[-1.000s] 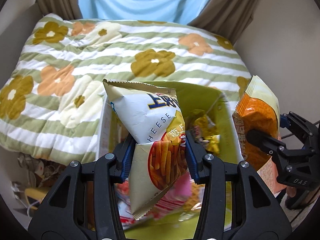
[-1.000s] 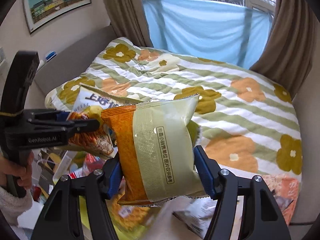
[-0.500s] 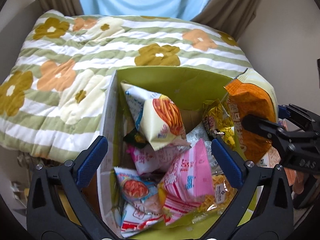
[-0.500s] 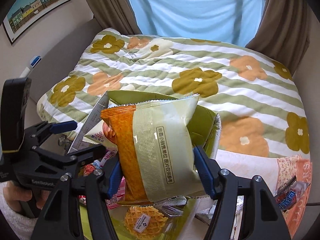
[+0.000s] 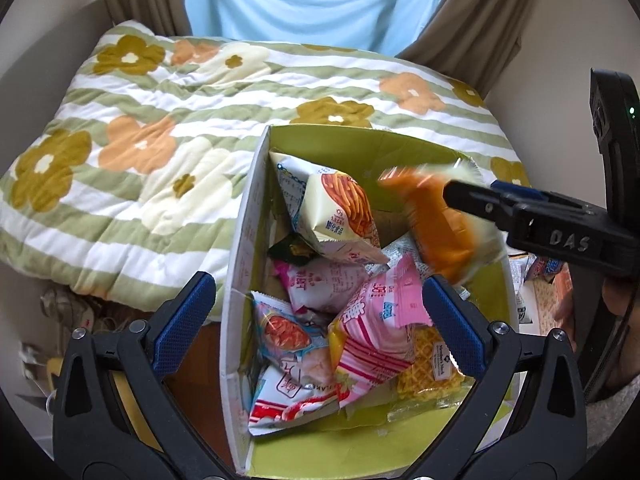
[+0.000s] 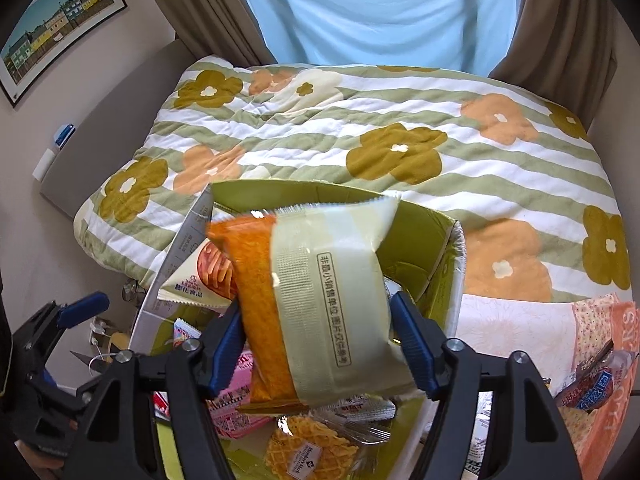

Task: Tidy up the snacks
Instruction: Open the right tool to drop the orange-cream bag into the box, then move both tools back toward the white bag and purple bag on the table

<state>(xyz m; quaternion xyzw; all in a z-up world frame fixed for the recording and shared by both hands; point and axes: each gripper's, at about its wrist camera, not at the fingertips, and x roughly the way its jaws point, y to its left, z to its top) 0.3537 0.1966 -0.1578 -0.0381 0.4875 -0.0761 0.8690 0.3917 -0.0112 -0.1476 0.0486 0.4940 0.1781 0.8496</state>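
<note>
- A quilt (image 5: 168,152) with green stripes and orange and olive flowers covers the bed behind the work area, under a blue-curtained window.
- A green-lined cardboard box (image 5: 240,280) stands against the quilt's near edge, filled with snack packets.
- The left gripper (image 5: 316,320) hangs over the box with its jaws spread wide and nothing between them.
- The right gripper (image 6: 316,344) is opening its jaws; the orange-and-cream snack bag (image 6: 320,296) sits between the pads, tilted and blurred above the box's right side. Whether the pads press it I cannot tell.
- A cream packet of stick snacks (image 5: 340,216) leans against the box's left wall.
- A pink packet (image 5: 384,320) lies mid-box, just left of a waffle cookie (image 5: 432,368).
</note>
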